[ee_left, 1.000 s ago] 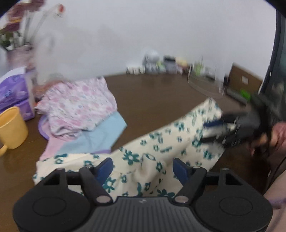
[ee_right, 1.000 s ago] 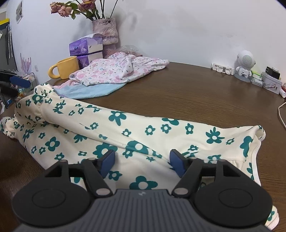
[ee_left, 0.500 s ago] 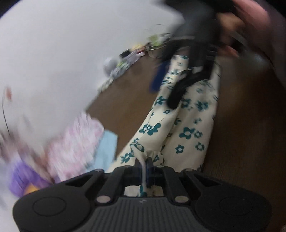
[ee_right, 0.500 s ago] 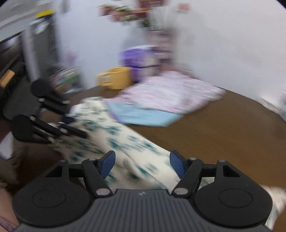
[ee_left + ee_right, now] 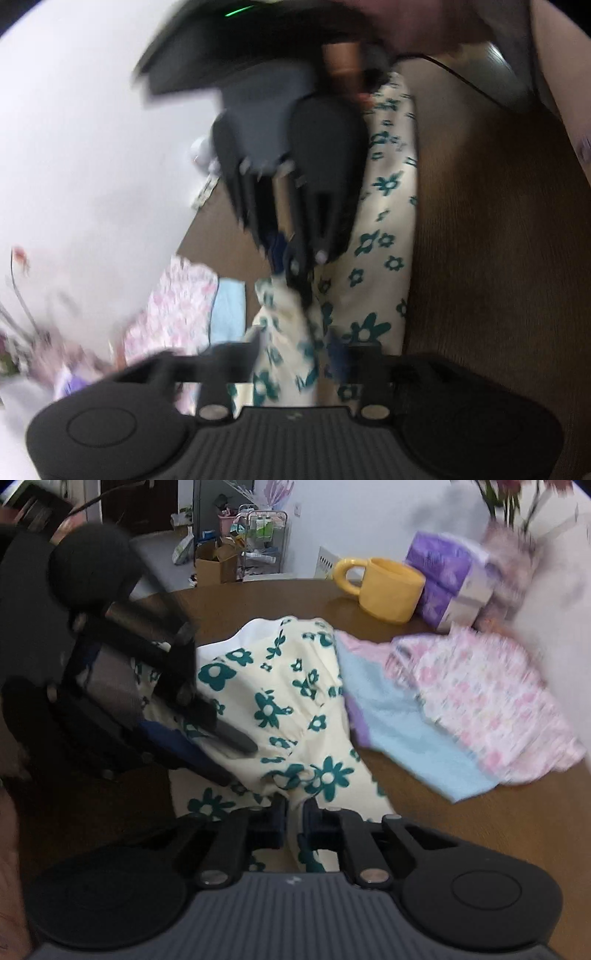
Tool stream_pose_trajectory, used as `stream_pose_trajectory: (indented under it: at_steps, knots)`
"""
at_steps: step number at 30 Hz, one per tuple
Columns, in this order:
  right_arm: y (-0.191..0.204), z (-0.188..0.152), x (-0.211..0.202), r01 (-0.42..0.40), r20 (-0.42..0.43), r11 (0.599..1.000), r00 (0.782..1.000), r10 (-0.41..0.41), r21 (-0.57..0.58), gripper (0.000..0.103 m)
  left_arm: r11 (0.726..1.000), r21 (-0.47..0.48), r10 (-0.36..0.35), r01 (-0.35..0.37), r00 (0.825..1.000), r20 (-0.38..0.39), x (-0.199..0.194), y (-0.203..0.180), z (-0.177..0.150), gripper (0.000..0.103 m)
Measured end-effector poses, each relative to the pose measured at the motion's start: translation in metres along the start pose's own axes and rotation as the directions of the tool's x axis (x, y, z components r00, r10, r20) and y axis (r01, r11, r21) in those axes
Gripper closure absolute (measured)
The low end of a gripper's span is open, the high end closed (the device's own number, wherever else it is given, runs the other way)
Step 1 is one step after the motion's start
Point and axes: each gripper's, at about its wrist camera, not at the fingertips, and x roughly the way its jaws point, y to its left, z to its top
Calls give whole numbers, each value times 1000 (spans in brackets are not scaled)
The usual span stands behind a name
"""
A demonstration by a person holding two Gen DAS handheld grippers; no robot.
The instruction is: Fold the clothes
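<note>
Bench (image 5: 424, 812): we see a dark brown wooden top.
Mug (image 5: 388, 589): we find a yellow one upright near the far edge, handle to the left.
Tissue packs (image 5: 448, 579): we count two purple packs stacked, just beside the mug on its right.
Flowers (image 5: 509, 502): we make out blurred stems behind the packs.
Wire rack (image 5: 264, 542): we note cluttered shelves and cardboard boxes (image 5: 216, 563) on the floor beyond.

Each wrist camera looks down past its own fingers, close over the flowered garment (image 5: 295, 701), both views sharing it and facing each other.
</note>
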Motion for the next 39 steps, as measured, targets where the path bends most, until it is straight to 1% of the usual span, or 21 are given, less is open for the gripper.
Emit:
stream_pose_trajectory:
  at_steps: [1, 5, 9, 10, 11, 12, 13, 16, 17, 18, 19, 21, 23, 24, 26, 28, 31, 34, 36, 37, 39]
  knots:
    - [9, 0, -3, 64, 14, 997, 998, -64, -49, 95, 999, -40, -9, 9, 1000, 1, -1, 5, -3, 37]
    - [43, -8, -7, 263, 108, 947, 963, -247, -185, 95, 974, -217, -63, 57, 998, -17, 13, 33, -6, 38]
    - [64, -19, -5, 356, 166, 908, 931, -325, -220, 95, 967, -248, -84, 67, 995, -57, 35, 42, -3, 40]
    - [65, -20, -3, 350, 160, 909, 934, -319, -226, 95, 970, -238, -77, 57, 994, -75, 40, 42, -2, 64]
    - [66, -22, -2, 341, 152, 911, 938, -312, -232, 95, 976, -215, -65, 44, 994, -89, 41, 41, 0, 99]
    - [68, -23, 0, 332, 143, 913, 941, -305, -238, 95, 981, -191, -51, 31, 993, -102, 43, 40, 1, 95]
    - [69, -25, 1, 315, 132, 917, 948, -290, -246, 94, 986, -167, -38, 18, 993, -115, 45, 40, 3, 97]
    - [65, -30, -5, 238, 101, 947, 970, -221, -217, 88, 1000, 4, 24, -24, 992, -127, 42, 25, 7, 97]
    - [58, -31, -11, 204, 101, 964, 977, -188, -172, 85, 998, 50, 42, -36, 990, -131, 42, 20, 8, 97]
    - [48, -32, -19, 169, 106, 979, 982, -158, -112, 76, 994, 97, 61, -48, 989, -134, 42, 16, 9, 97]
    - [39, -32, -26, 134, 113, 990, 985, -128, -49, 72, 990, 128, 68, -50, 988, -141, 42, 12, 7, 97]
    - [21, -38, -41, 79, 133, 994, 987, -87, 69, 72, 985, 167, 68, -42, 986, -154, 44, 6, 3, 96]
    - [3, -53, -55, 59, 147, 980, 985, -88, 192, 71, 989, 148, 43, -16, 983, -177, 43, 4, -3, 89]
    - [-7, -60, -62, 49, 153, 967, 984, -90, 252, 68, 991, 134, 44, -21, 983, -177, 40, 2, -7, 88]
    - [-26, -85, -75, 53, 152, 916, 981, -123, 398, 66, 994, 104, 48, -30, 983, -177, 33, -3, -16, 67]
    - [-43, -116, -89, 73, 135, 834, 975, -174, 547, 66, 996, 59, 76, -67, 984, -164, 24, 3, -21, 53]
    - [-57, -162, -105, 132, 89, 707, 960, -266, 695, 66, 993, -23, 107, -112, 978, -178, 4, 13, -29, 43]
    - [-57, -209, -124, 161, 53, 584, 942, -331, 795, 66, 981, -66, 166, -185, 961, -220, -17, 25, -43, 41]
    - [-55, -226, -131, 172, 40, 541, 933, -358, 823, 66, 965, -156, 173, -210, 960, -222, -27, 42, -48, 41]
    - [-55, -230, -132, 178, 38, 532, 928, -370, 828, 66, 954, -201, 176, -221, 959, -222, -32, 50, -51, 41]
    - [-57, -231, -134, 194, 34, 526, 919, -393, 828, 66, 911, -365, 143, -193, 977, -160, -37, 67, -48, 41]
